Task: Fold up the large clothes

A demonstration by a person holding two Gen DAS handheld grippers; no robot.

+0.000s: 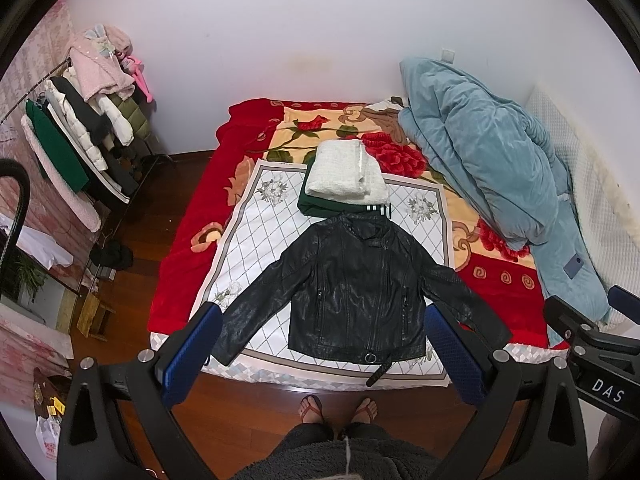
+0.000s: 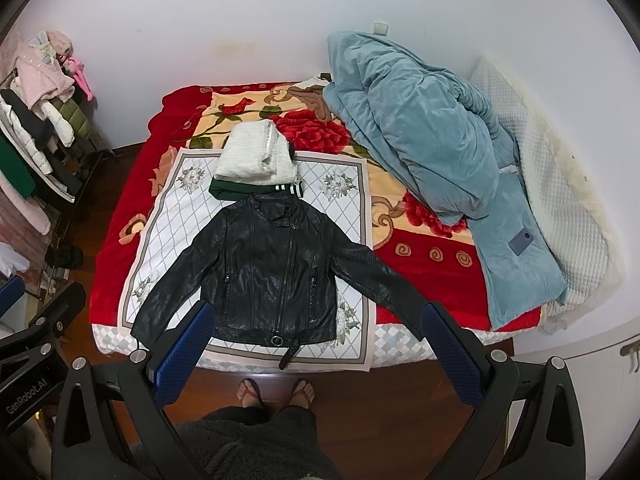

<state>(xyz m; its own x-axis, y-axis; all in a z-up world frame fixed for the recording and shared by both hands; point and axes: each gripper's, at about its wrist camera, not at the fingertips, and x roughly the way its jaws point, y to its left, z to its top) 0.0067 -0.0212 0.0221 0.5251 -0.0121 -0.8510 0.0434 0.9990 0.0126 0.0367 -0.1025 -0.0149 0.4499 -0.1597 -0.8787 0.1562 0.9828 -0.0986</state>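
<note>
The left tool (image 1: pixel 322 354) and the right tool (image 2: pixel 316 350) look alike — black angular frames with silver round screw heads, each carrying two fingers faced with dark blue dimpled pads (image 1: pixel 192 354). White lettering marks the housings: "DAS" on one, "GenRobot.AI" on the other. The person wears a dark grey fleecy garment (image 1: pixel 336 456) and flip-flops (image 1: pixel 312 408) on bare feet.

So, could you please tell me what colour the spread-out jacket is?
Glossy black leather jacket; clearest in the left wrist view.

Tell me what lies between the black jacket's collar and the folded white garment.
A folded green garment with a striped cuff, under the white garment, touching the black jacket collar; both views.
</note>
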